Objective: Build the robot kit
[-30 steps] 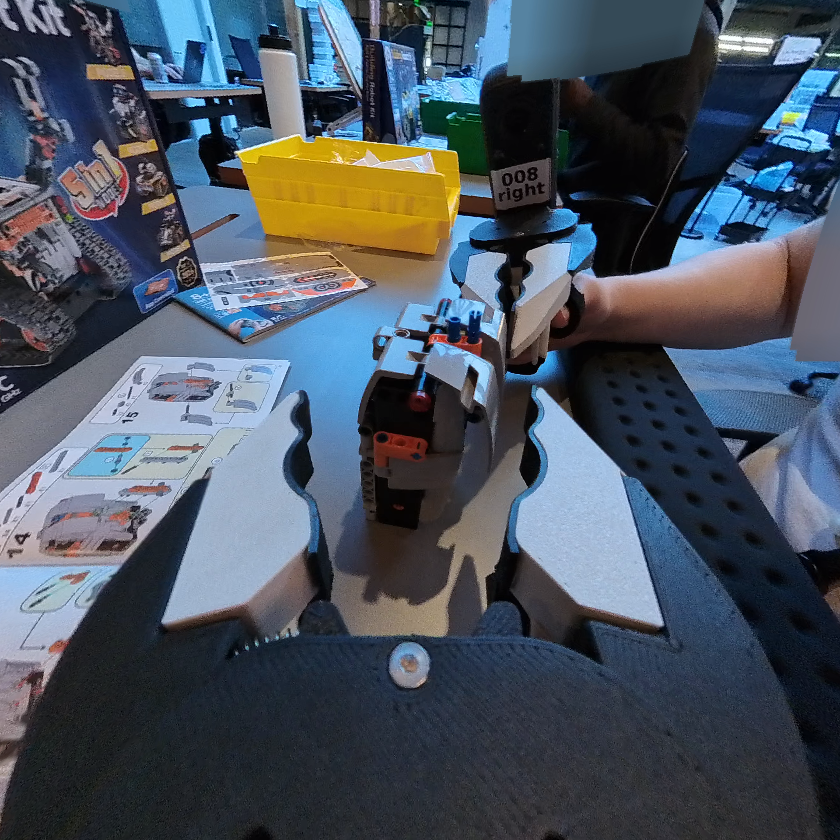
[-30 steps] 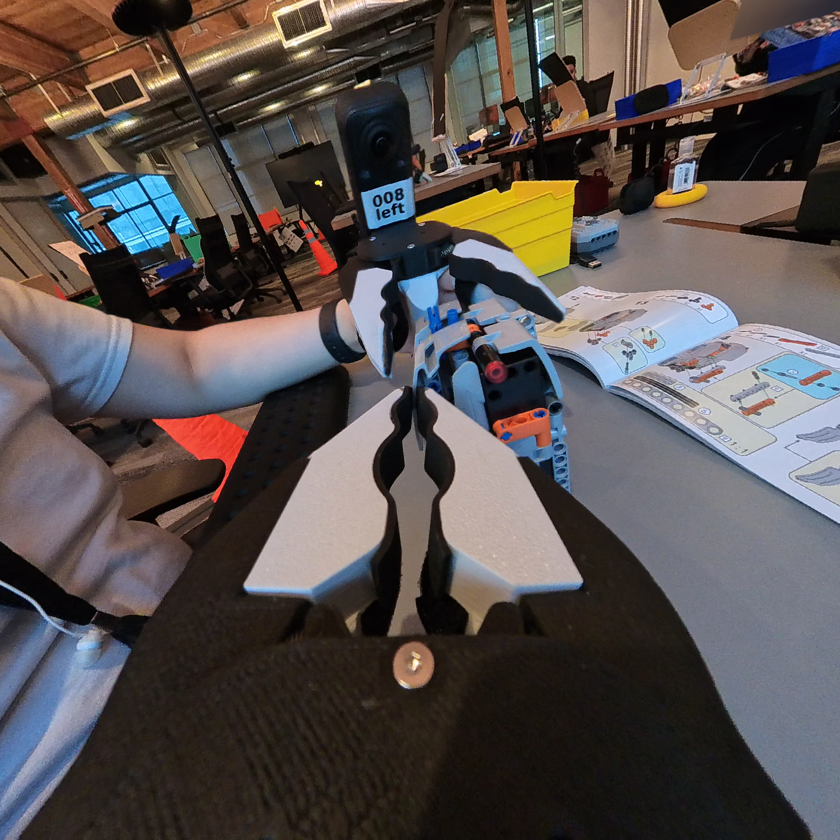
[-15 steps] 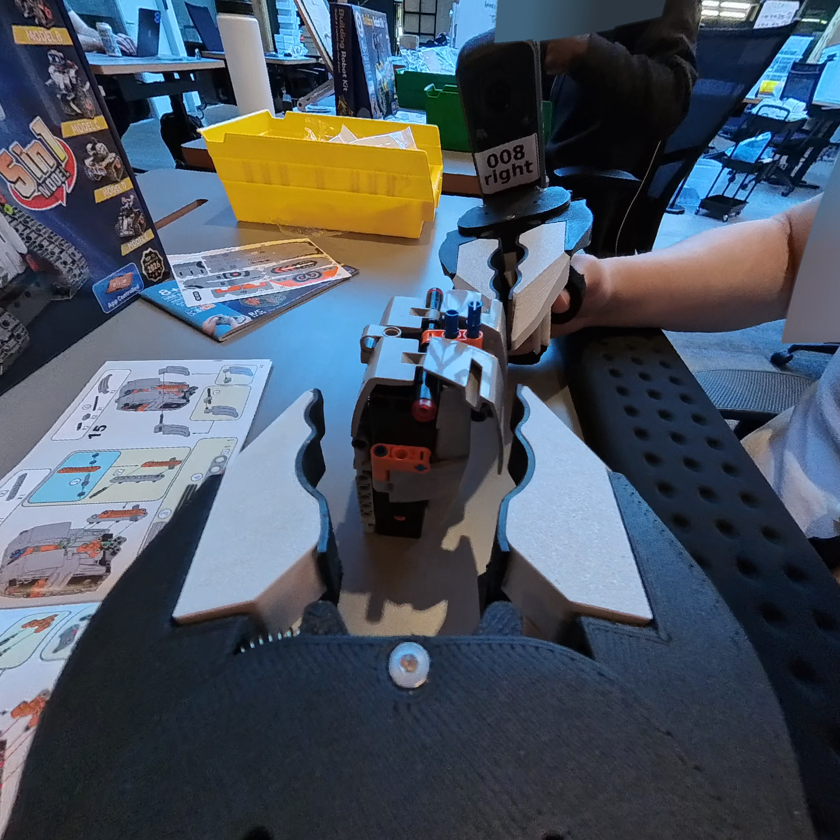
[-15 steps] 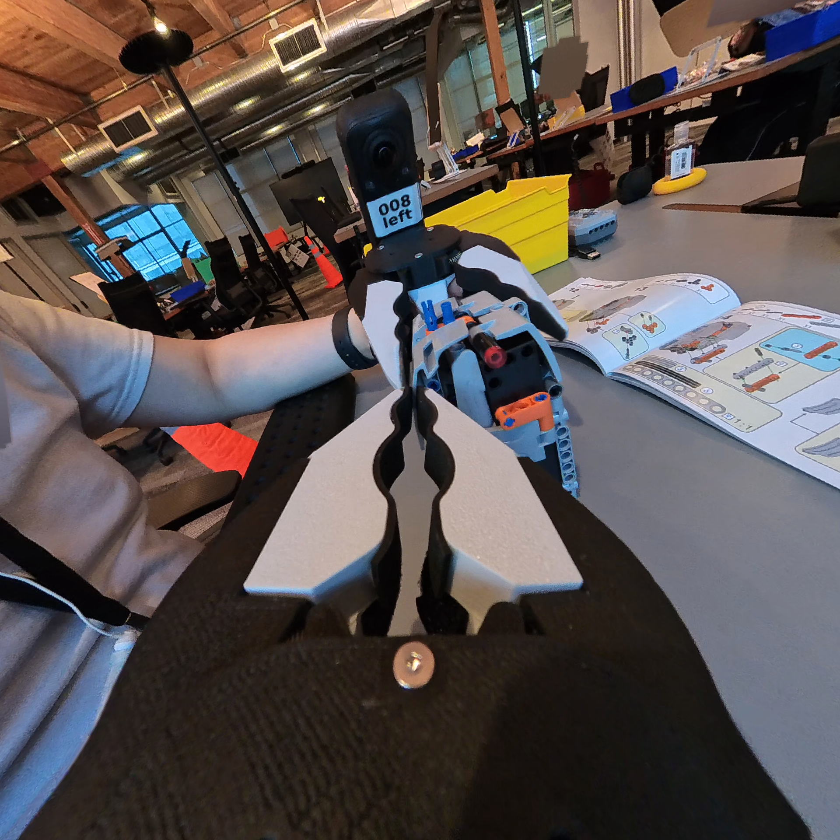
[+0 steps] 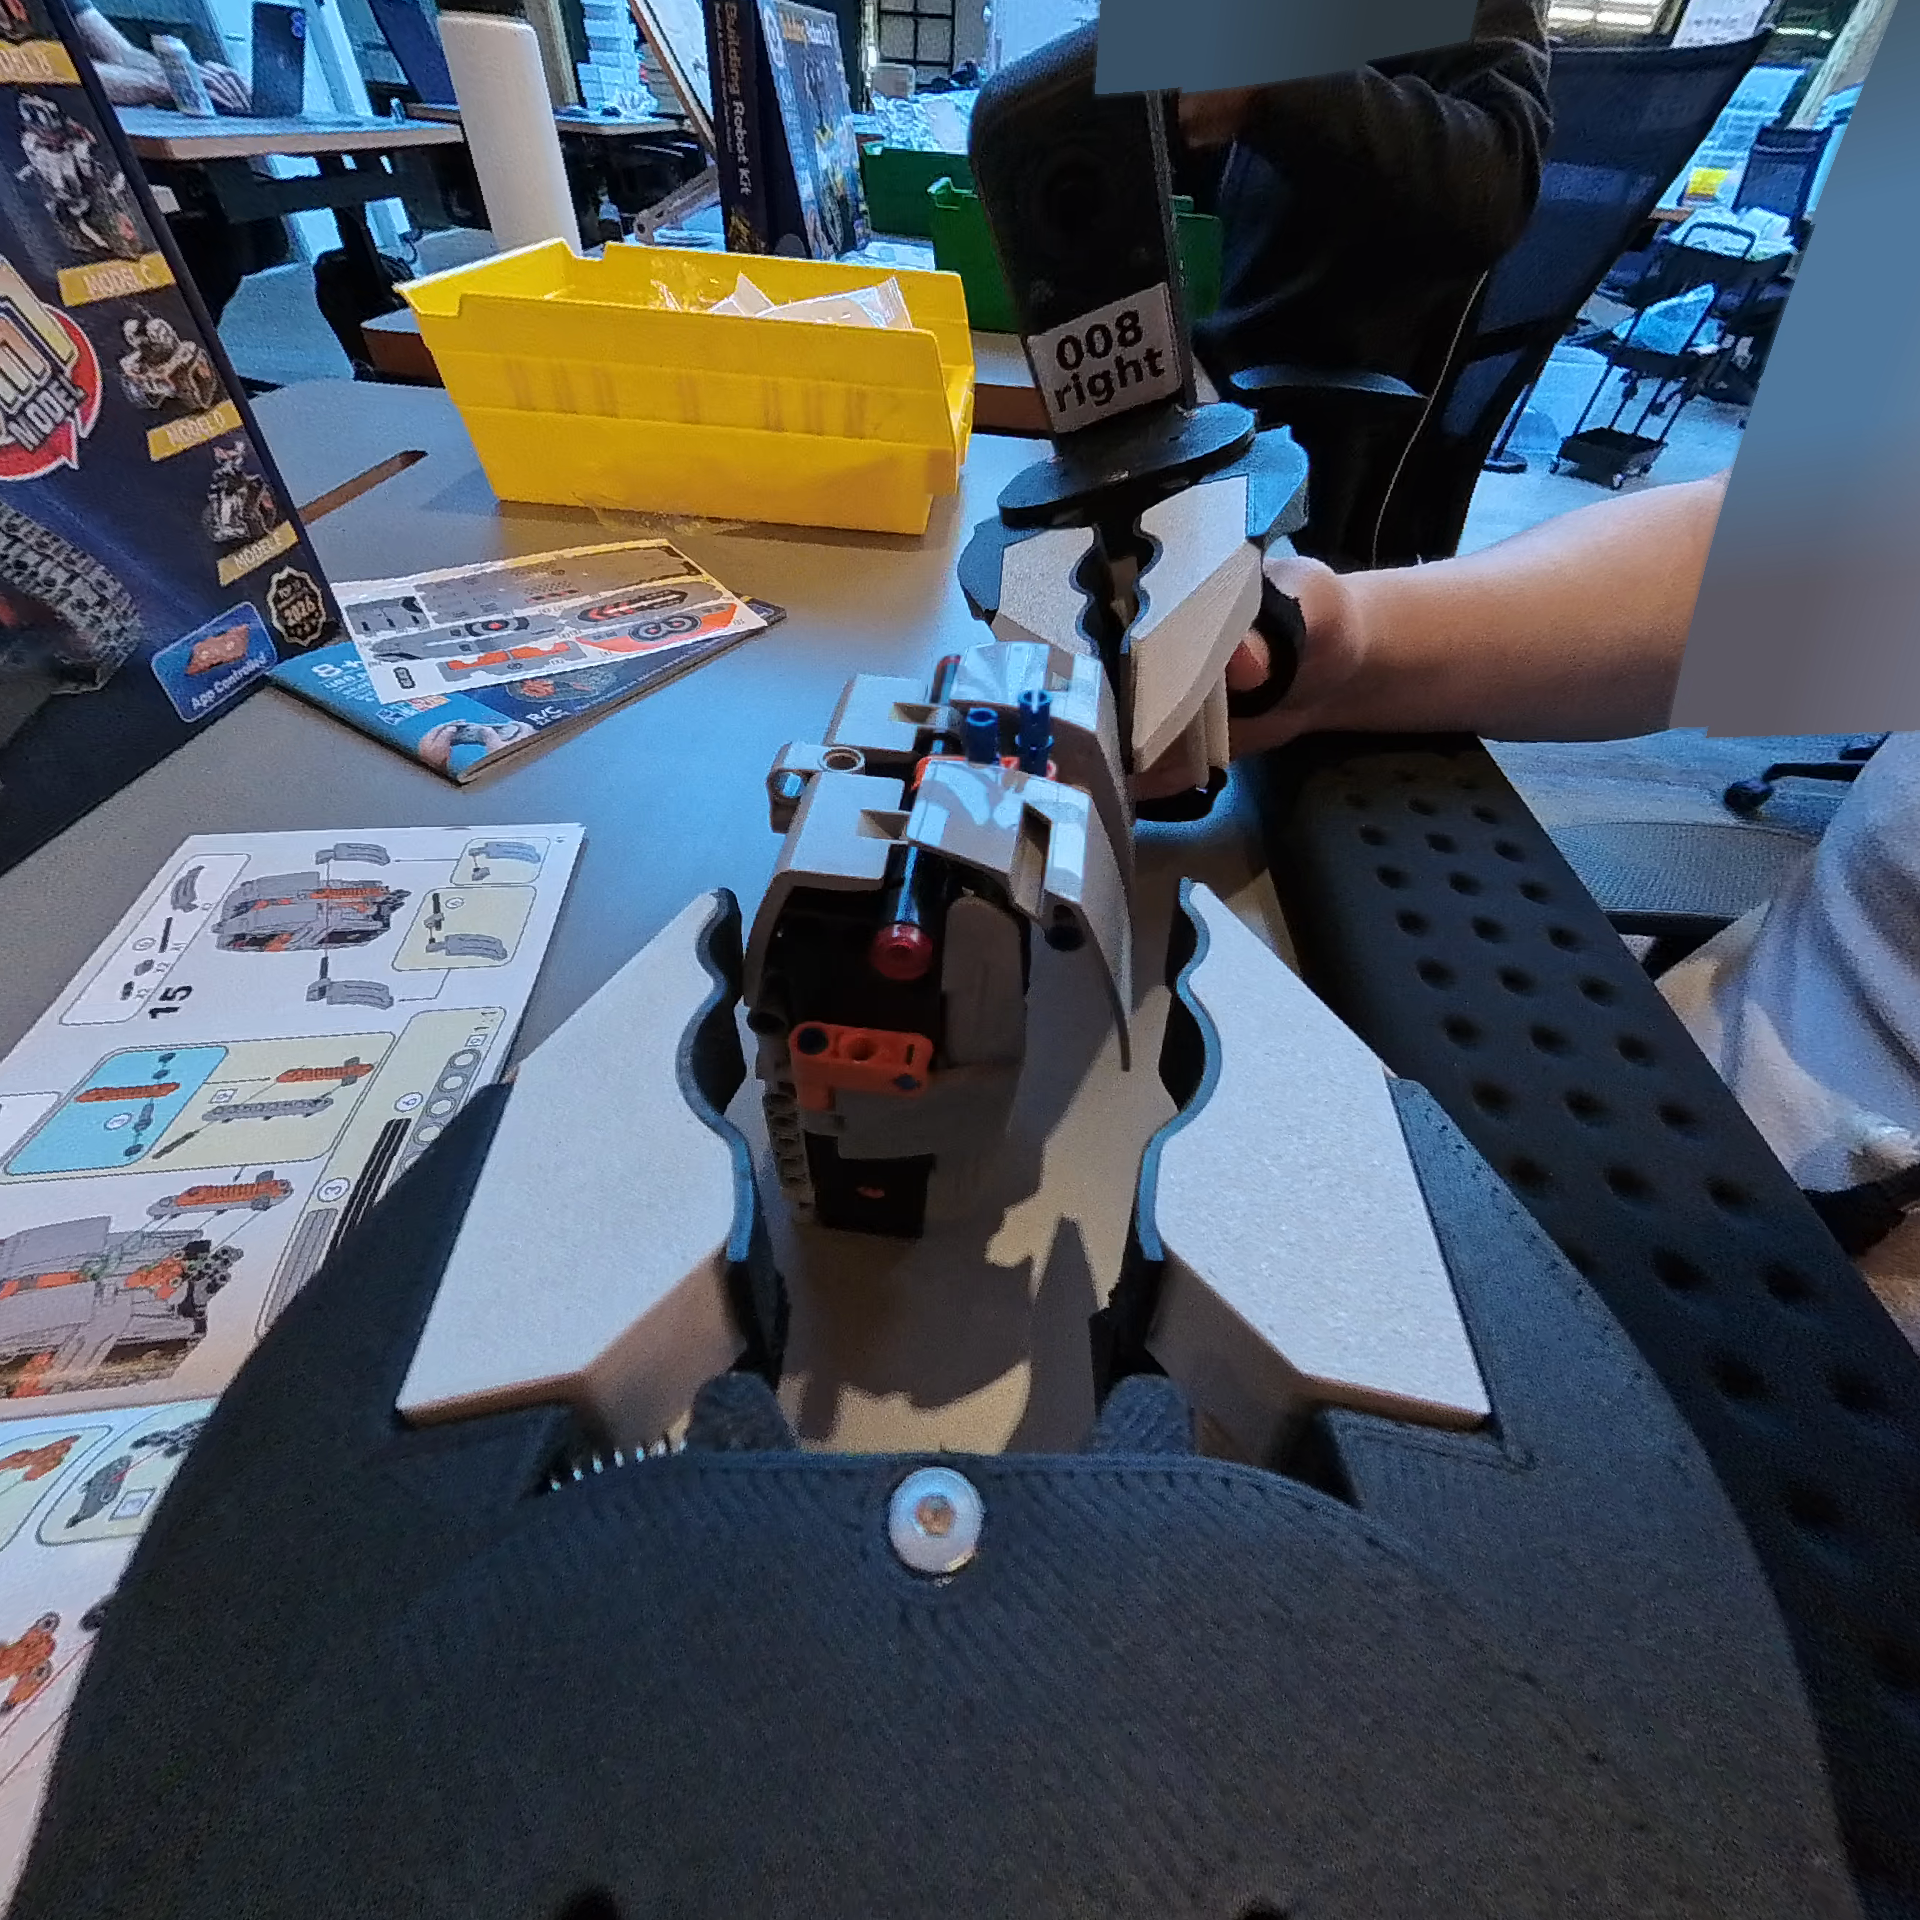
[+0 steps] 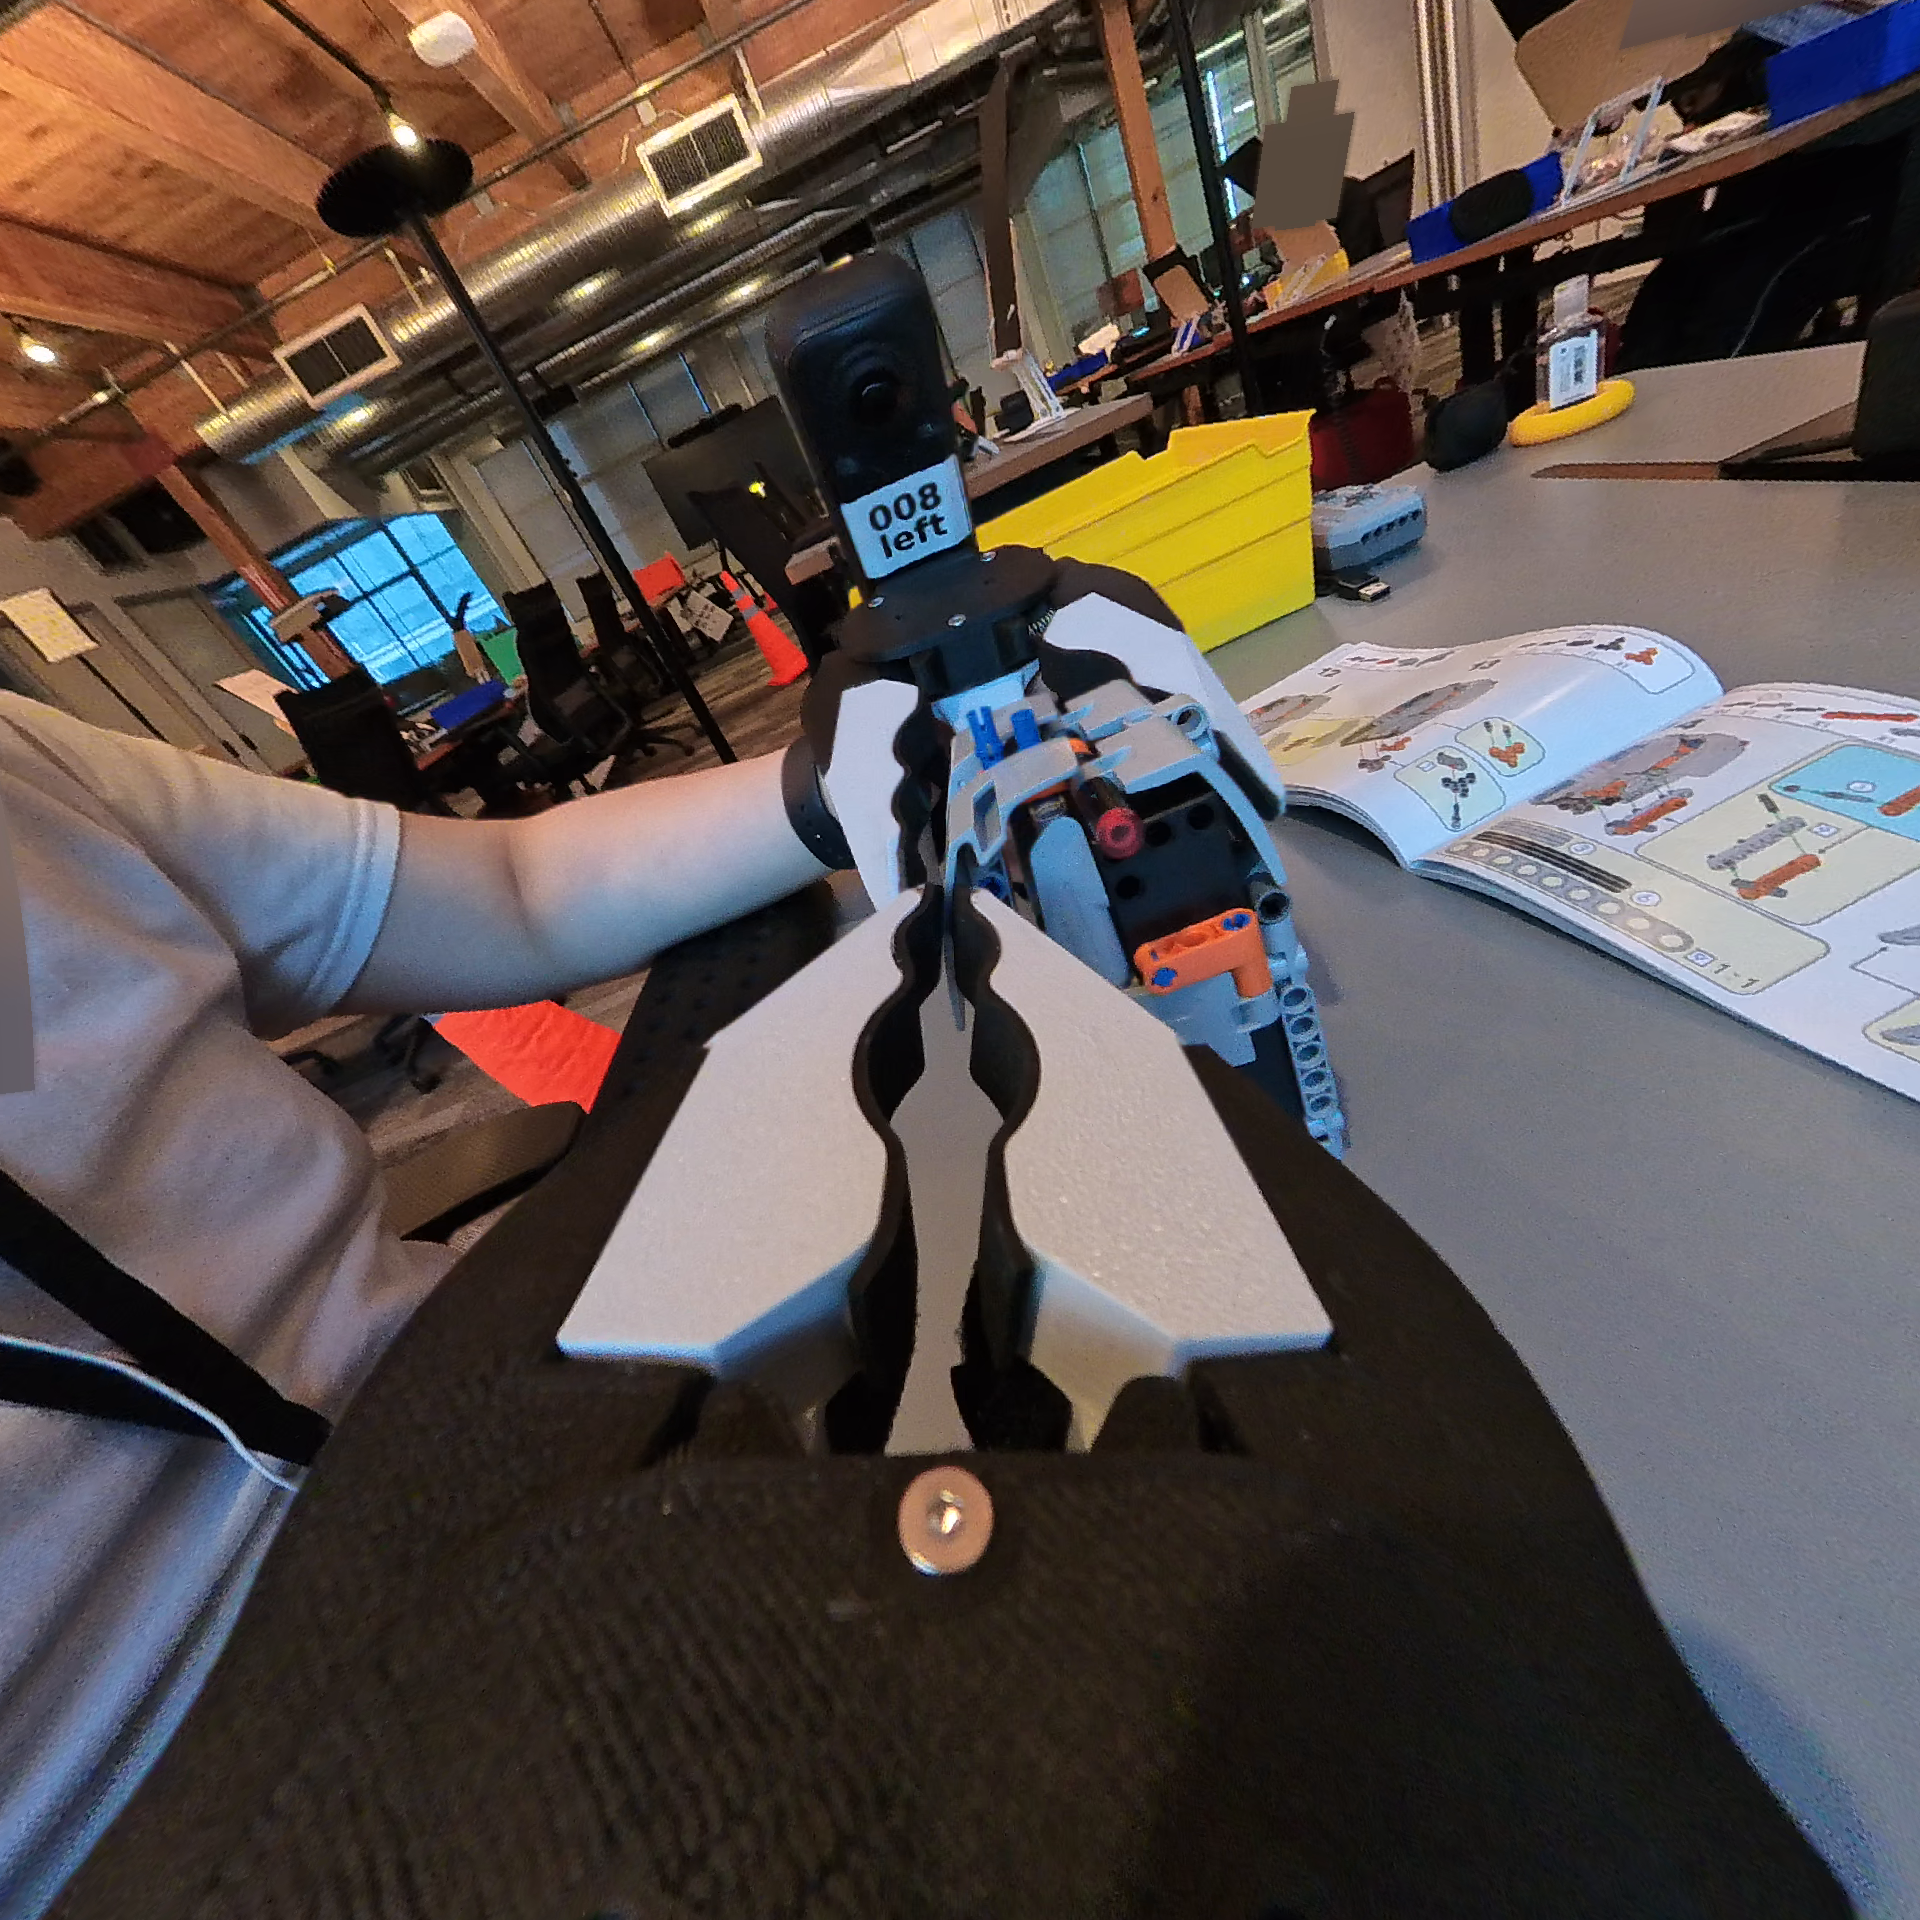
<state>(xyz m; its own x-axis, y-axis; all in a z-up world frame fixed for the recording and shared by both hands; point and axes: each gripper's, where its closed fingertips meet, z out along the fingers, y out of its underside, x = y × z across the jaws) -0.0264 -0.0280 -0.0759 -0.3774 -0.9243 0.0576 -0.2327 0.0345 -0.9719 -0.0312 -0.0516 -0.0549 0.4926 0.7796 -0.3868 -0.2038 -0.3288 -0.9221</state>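
Note:
A grey, black and orange brick-built model [image 5: 914,997] stands upright on the grey table [image 5: 644,748]. My left gripper [image 5: 956,914] is open, with one finger on each side of the model. Its left finger [image 5: 613,1174] is close against the model; the right finger [image 5: 1288,1195] stands apart. My right gripper [image 6: 943,904] is shut, its tips against the model's [image 6: 1132,883] grey side panel. I cannot tell whether it pinches that panel. The right gripper also shows beyond the model in the left wrist view [image 5: 1117,623], and the left gripper shows in the right wrist view [image 6: 1018,727].
An open instruction booklet [image 5: 260,1039] lies left of the model. A sticker sheet on a booklet [image 5: 540,634], a yellow bin [image 5: 707,384] and a tall kit box [image 5: 114,416] stand farther back. A black perforated chair part [image 5: 1538,1039] borders the table on the right. The grippers are tip to tip, or close to it.
My left gripper has moved forward so its fingers now flank the model, and they have narrowed a little. My right gripper stays shut at the model's far side.

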